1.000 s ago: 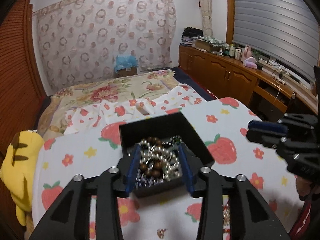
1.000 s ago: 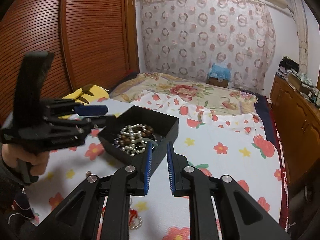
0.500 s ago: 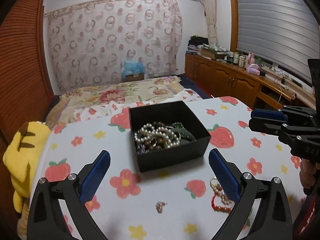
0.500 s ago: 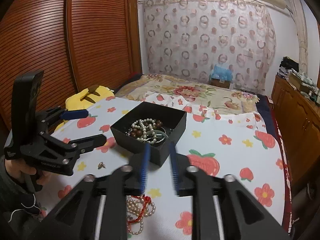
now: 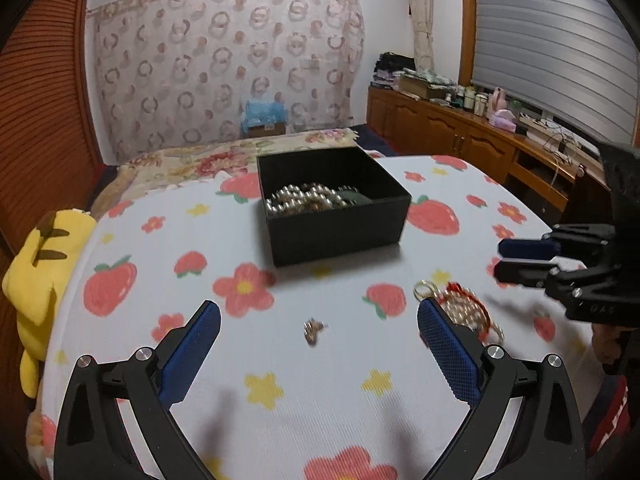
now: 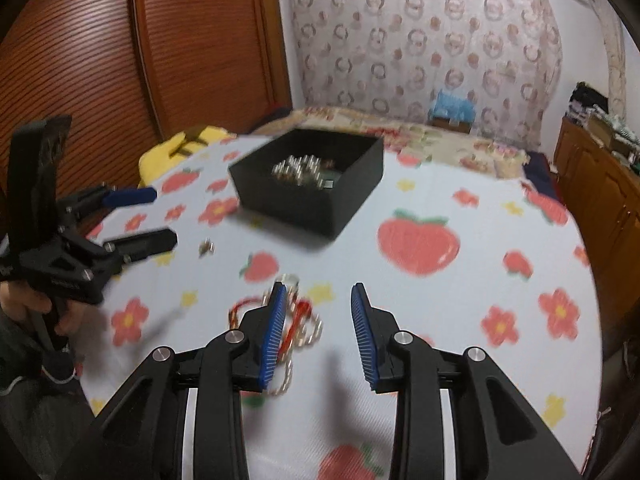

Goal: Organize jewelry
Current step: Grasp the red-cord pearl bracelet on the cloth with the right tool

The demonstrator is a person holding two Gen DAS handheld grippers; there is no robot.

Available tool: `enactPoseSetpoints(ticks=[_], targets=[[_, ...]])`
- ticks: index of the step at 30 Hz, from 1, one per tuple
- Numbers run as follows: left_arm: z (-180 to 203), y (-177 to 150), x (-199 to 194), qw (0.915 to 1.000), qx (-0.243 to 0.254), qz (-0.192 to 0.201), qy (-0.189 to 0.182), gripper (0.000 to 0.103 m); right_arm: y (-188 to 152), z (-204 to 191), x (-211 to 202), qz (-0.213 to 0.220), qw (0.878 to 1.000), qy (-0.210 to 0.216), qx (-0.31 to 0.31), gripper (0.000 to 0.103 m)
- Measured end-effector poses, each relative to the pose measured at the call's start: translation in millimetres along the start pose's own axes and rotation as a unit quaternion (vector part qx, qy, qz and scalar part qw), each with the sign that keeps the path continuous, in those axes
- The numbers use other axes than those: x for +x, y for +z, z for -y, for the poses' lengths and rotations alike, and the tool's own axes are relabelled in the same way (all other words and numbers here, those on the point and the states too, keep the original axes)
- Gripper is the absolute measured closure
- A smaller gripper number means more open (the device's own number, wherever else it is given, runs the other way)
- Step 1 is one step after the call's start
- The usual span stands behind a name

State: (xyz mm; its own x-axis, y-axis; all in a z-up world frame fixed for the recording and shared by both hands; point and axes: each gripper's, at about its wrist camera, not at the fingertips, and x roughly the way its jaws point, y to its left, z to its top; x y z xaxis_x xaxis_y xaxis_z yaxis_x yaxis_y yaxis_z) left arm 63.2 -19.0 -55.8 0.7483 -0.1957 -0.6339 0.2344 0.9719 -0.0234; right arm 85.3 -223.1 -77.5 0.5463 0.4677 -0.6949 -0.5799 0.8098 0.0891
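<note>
I see an open black box (image 5: 336,216) sitting flat on the strawberry-print cloth (image 5: 240,360), its lid off, with a heap of pearl strands (image 5: 304,200) and something dark green inside. Nearer me, well apart from the box, a tangle of pearls and red cord (image 5: 464,308) with a gold ring lies loose on the cloth. To its left I see one small metal trinket (image 5: 314,327), too blurred to name.

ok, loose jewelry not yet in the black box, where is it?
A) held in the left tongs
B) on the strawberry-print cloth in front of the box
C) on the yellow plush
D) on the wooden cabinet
B: the tangle of pearl and red bead strands and a small trinket lie on the strawberry-print cloth, on the near side of the black box.
</note>
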Motion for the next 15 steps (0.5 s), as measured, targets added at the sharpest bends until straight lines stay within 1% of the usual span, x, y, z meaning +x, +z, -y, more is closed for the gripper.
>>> enactPoseSetpoints(ticks=[1,4,7,9,10,12,14,15], targets=[[0,-2,0,1.0000,0.001,-0.002,0.000,0.008,-4,-2,4,-0.007,1.000,0.003,0.000,0.067],[2,-7,0,0.9999,0.007,-0.009,0.000,0.008,-10,-5,12,-0.021,1.000,0.010,0.003,0.072],[2,-11,-1,0.9999,0.008,-0.010,0.000,0.008,-9,-9,18,-0.028,0.999,0.019,0.008,0.075],[2,-14,-1,0.9999,0.008,-0.013,-0.004,0.008,-7,-11,23,-0.039,0.999,0.015,0.008,0.077],[2,-15,0,0.9998,0.007,-0.015,-0.008,0.008,-7,-10,25,-0.044,0.999,0.014,0.008,0.081],[2,-17,0,0.9998,0.007,-0.016,-0.008,0.008,-5,-11,28,-0.050,0.999,0.009,0.003,0.085],[1,-18,-1,0.9998,0.006,-0.016,-0.008,0.008,-3,-11,29,-0.053,0.998,0.014,0.007,0.099],[1,-18,-1,0.9998,0.006,-0.016,-0.009,0.008,-2,-11,28,-0.052,0.998,0.017,0.008,0.099]])
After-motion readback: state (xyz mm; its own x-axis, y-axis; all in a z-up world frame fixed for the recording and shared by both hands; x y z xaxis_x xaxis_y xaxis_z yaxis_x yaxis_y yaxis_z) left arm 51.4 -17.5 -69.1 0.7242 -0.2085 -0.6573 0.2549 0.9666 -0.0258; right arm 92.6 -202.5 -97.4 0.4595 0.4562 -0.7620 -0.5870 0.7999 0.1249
